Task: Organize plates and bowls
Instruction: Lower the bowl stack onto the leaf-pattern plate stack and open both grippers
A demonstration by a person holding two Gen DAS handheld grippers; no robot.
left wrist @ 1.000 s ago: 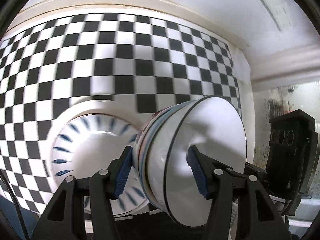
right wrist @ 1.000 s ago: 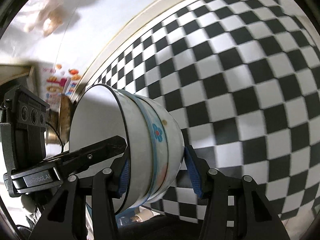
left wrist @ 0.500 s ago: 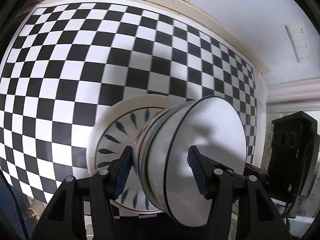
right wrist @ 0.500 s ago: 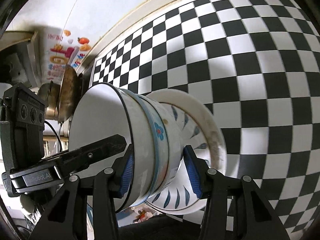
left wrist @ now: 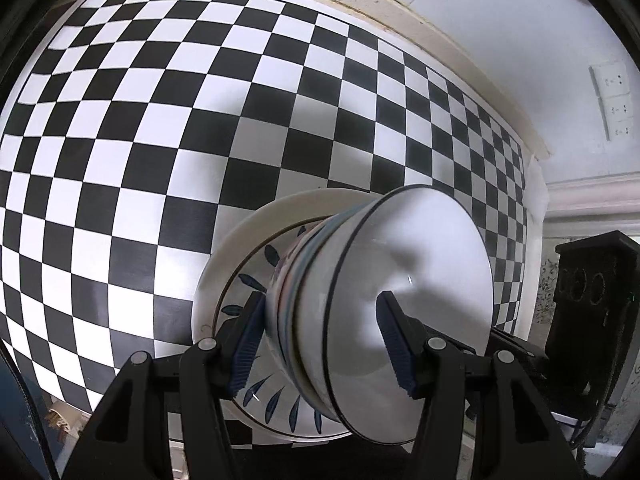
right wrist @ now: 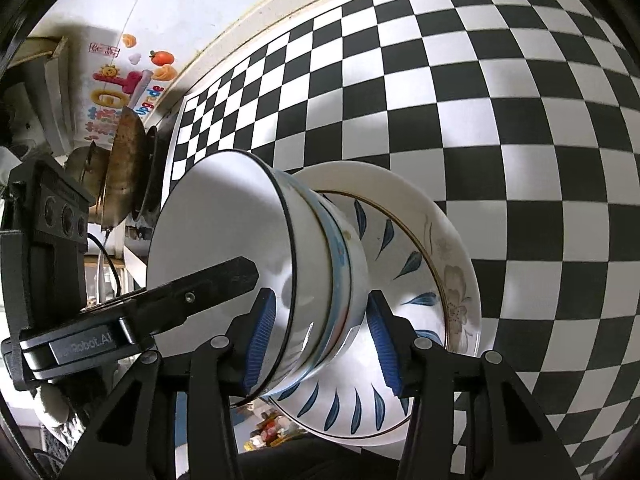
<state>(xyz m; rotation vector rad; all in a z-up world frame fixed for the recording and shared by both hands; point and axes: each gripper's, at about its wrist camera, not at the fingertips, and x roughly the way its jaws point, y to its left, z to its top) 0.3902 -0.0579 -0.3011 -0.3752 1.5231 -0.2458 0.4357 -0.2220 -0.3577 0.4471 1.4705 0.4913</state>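
Observation:
A stack of white bowls (left wrist: 416,288) with blue bands sits on or just over a stack of plates (left wrist: 236,264) with blue leaf marks, on the checkered table. My left gripper (left wrist: 326,340) is shut on the bowl stack's wall, one finger inside, one outside. My right gripper (right wrist: 322,338) is shut on the opposite wall of the bowls (right wrist: 224,232), above the plates (right wrist: 424,248). Whether the bowls touch the plates is hidden.
The black-and-white checkered cloth (left wrist: 160,120) covers the table up to a cream wall edge (left wrist: 440,32). Metal pots (right wrist: 120,160) and a colourful box (right wrist: 120,88) stand past the table's end in the right wrist view.
Both grippers have carried the bowl stack across the table. The plates have come into view under it, and the bowls now sit centred over them.

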